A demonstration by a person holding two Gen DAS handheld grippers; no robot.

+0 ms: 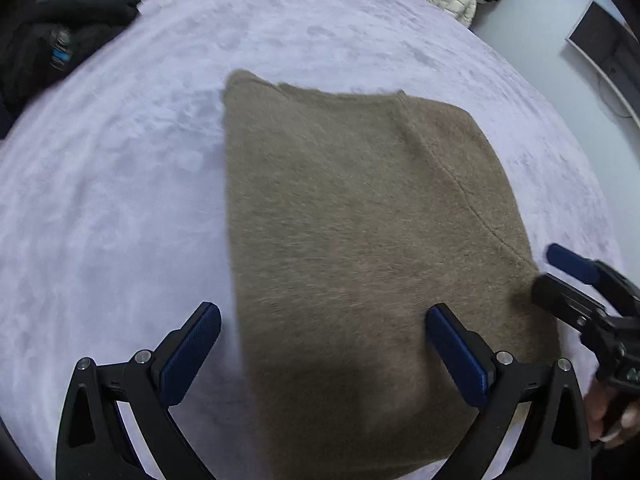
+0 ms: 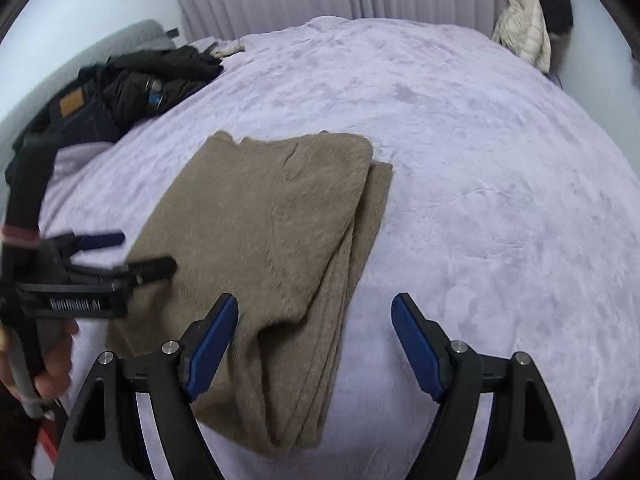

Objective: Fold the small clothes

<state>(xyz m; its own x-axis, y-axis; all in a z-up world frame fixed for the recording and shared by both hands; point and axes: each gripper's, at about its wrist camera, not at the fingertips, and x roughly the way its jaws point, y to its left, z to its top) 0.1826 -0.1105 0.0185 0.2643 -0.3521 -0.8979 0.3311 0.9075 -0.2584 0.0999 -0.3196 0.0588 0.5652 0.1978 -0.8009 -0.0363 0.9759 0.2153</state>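
Both grippers tilt steeply down over one folded brown sweater lying flat on a lilac blanket; left gripper has its jaws spread wide, one pad over bare blanket, the other above the knit, pinching nothing; right gripper is likewise spread and empty, straddling the sweater's near right edge (layers stacked there); one hand grips the left tool's handle; one dark clothes heap lies far left, one cream jacket far right.
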